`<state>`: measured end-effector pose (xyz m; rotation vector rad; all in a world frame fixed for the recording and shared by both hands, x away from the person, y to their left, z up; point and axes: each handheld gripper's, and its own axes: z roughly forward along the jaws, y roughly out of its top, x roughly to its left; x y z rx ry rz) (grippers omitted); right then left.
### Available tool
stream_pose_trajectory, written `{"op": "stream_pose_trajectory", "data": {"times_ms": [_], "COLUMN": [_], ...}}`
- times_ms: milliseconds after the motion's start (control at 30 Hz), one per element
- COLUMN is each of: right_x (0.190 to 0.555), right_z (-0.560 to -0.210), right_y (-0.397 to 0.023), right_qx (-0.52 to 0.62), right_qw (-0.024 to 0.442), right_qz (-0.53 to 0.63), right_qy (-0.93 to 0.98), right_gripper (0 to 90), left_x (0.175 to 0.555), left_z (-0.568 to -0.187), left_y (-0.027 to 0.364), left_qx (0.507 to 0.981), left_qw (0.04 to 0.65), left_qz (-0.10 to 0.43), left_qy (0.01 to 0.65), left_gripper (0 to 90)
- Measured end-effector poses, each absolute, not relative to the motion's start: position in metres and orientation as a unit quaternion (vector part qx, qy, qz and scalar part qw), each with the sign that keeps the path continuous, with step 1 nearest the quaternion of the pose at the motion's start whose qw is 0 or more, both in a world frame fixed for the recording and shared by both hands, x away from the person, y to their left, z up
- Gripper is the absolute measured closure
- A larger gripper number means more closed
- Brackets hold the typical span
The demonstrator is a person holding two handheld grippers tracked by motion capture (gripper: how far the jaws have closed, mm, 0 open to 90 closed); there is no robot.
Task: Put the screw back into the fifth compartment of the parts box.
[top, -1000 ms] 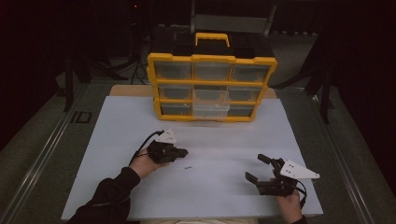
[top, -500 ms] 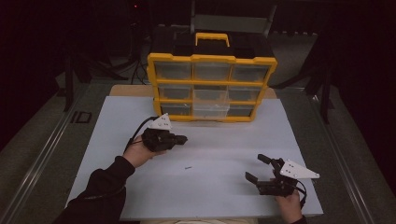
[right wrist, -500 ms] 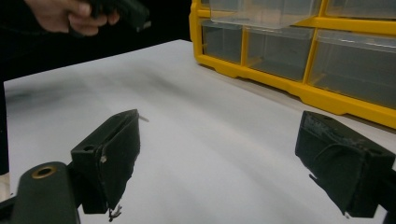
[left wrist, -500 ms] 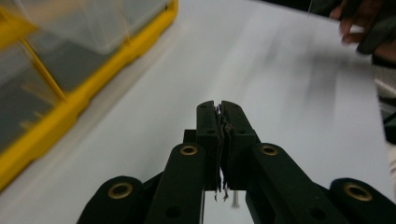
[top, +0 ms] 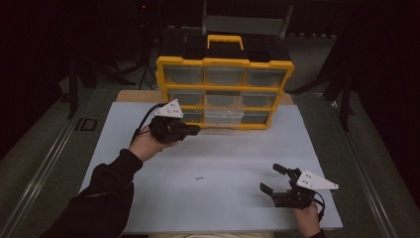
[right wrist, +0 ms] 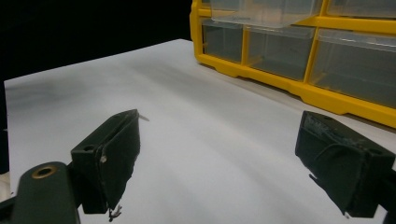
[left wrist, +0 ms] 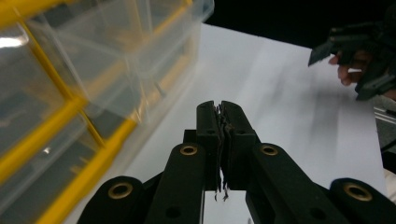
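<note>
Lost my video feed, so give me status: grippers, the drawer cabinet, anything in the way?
Left gripper shut, raised near the yellow drawer cabinet. Right gripper open, low over the white sheet. One drawer pulled out. Small screw lies mid-sheet.

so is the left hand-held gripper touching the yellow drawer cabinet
Apart. In the left gripper view the shut left hand-held gripper has bare white tabletop between it and the drawer cabinet.

Dim room, bright worktop

A white worktop (top: 233, 163) glows under the light, grey floor (top: 44, 148) either side, black stands (top: 79, 79) and darkness behind.
</note>
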<state>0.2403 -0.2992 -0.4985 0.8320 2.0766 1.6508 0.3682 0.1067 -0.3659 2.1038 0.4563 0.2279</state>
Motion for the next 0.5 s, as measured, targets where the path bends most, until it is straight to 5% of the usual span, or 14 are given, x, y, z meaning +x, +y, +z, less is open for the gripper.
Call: {"op": "stream_pose_trajectory", "data": {"times_ms": [500], "right_x": [0.241], "right_z": [-0.499], "right_y": [-0.298], "right_qx": [0.293], "right_qw": [0.178], "right_qz": [0.583], "right_qy": [0.736], "right_gripper": [14.0], "left_x": [0.394], "left_z": [-0.323], "left_y": [0.093], "left_qx": [0.840], "left_qw": [0.492], "left_qz": [0.121], "left_qy": [0.194], "left_gripper": [88.1]}}
